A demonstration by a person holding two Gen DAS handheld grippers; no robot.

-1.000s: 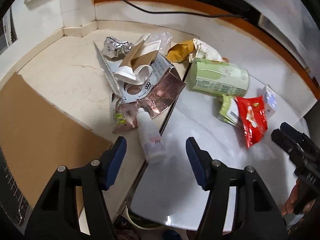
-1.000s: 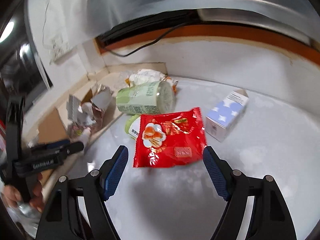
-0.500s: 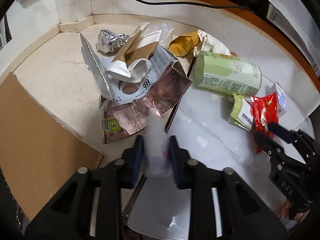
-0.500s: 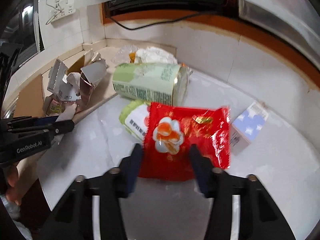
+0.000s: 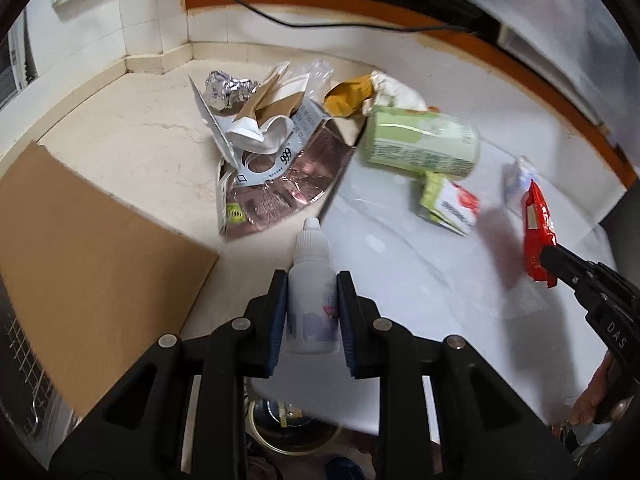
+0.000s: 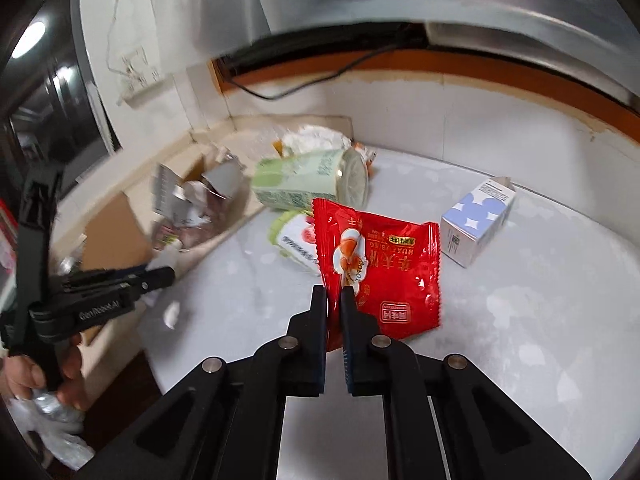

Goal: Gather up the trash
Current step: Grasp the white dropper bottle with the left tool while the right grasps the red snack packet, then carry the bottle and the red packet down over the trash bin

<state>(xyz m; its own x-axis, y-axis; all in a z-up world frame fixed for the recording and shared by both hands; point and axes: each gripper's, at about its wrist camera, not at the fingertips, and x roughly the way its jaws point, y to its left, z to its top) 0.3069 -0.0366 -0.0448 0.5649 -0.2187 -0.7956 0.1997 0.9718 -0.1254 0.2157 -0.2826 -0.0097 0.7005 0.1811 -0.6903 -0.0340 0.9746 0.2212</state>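
My left gripper [image 5: 312, 280] is shut on a small white dropper bottle [image 5: 310, 280] and holds it above the seam between the beige counter and the white table. My right gripper [image 6: 334, 294] is shut on the edge of a red snack packet [image 6: 380, 268], lifted off the white table; the packet also shows in the left wrist view [image 5: 538, 232]. On the surfaces lie a green can on its side [image 5: 424, 144], a green-and-white wrapper [image 5: 448, 204], a blue-and-white carton [image 6: 476, 220], crumpled foil [image 5: 226, 88] and torn foil-lined packaging [image 5: 280, 172].
A brown cardboard sheet [image 5: 80, 248] covers the counter's left part. A yellow wrapper and white crumpled paper [image 5: 376, 92] lie by the back wall. A black cable [image 5: 320, 24] runs along the wall. Below the table edge sits a round container [image 5: 296, 432].
Both grippers went from open to shut. The left closed on the dropper bottle and raised it. The right closed on the red packet and lifted it off the table.
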